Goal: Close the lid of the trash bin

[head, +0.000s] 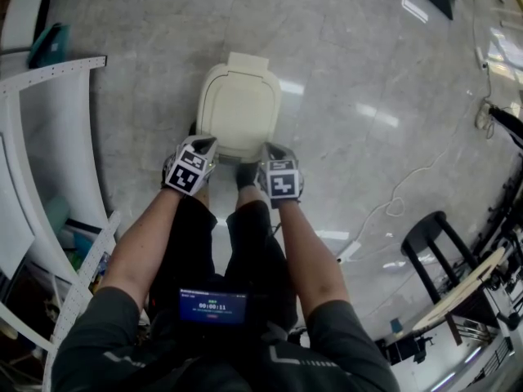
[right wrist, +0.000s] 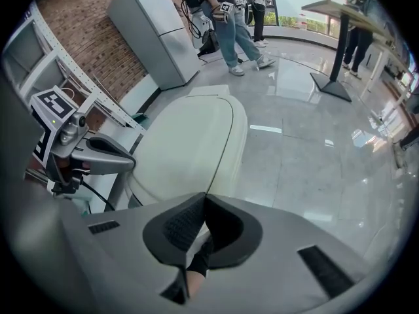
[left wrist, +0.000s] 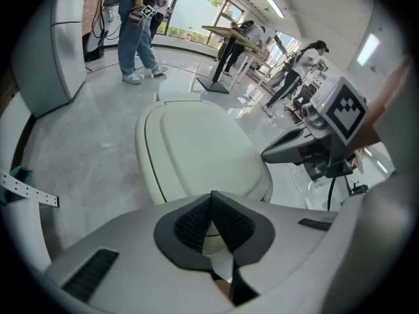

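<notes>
Cream plastic trash bin lid (head: 239, 109) at 12 o'clock, seemingly down. Likely light, stiff, slick: push near front edge. Left hand-held gripper (left wrist: 211, 196), right hand-held gripper (right wrist: 205, 198) pinched together, empty.

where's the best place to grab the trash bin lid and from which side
The front rim, from the person's side, likely: the lid lies flat as a broad dome, so only its thin edge fits, and the hinge tab sits opposite.

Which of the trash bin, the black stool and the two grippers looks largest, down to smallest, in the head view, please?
1. trash bin
2. black stool, a spindly frame, so only roughly second
3. left gripper and right gripper: these look alike, so they are not ranked; both sit nearer the camera
</notes>
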A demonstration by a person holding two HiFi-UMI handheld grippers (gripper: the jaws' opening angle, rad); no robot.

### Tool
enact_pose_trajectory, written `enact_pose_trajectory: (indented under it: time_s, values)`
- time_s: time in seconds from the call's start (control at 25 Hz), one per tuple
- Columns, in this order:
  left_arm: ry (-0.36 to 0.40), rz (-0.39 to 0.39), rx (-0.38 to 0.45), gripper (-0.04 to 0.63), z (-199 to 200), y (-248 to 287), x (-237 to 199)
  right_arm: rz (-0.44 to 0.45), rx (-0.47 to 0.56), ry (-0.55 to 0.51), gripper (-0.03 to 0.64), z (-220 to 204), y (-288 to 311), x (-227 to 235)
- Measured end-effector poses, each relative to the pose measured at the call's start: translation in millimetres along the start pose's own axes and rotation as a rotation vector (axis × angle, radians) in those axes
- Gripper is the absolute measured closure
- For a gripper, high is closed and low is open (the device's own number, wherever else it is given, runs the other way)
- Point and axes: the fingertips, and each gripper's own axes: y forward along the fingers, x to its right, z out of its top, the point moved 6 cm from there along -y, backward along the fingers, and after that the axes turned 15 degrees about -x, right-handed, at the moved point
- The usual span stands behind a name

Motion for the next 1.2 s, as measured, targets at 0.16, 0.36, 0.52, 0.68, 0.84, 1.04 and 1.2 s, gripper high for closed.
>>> enact_pose_trajectory:
  time_s: [0.16, 0.36, 0.52, 0.68, 0.84, 1.04, 1.2]
  values:
    - [0.021, 0.021, -0.007, 0.600, 1, 3, 1, 0.001, 0.001, -0.002, 0.604, 2, 1, 1]
    - [0.016, 0.014, -0.021, 0.600, 2, 4, -1, -0.006, 0.001, -0.009, 0.606, 4, 2, 0]
    - [-0.008, 0.023, 0.000, 0.600, 5, -15, -1, 0.021, 0.011, -0.006, 0.606, 4, -14, -8]
    - [-0.102, 0.044, 0.168, 0.600, 39, -64, -13, 0.010, 0.074, -0.001, 0.606, 18, -52, -4]
    - [-0.139, 0.067, 0.264, 0.600, 61, -119, -18, 0.036, 0.152, 0.033, 0.606, 37, -99, -5]
    - [-0.179, 0.098, 0.378, 0.600, 83, -191, -19, 0.073, 0.268, 0.031, 0.606, 63, -172, -8]
    - [-0.168, 0.129, 0.459, 0.600, 96, -244, -21, 0.071, 0.390, -0.012, 0.606, 82, -232, -13]
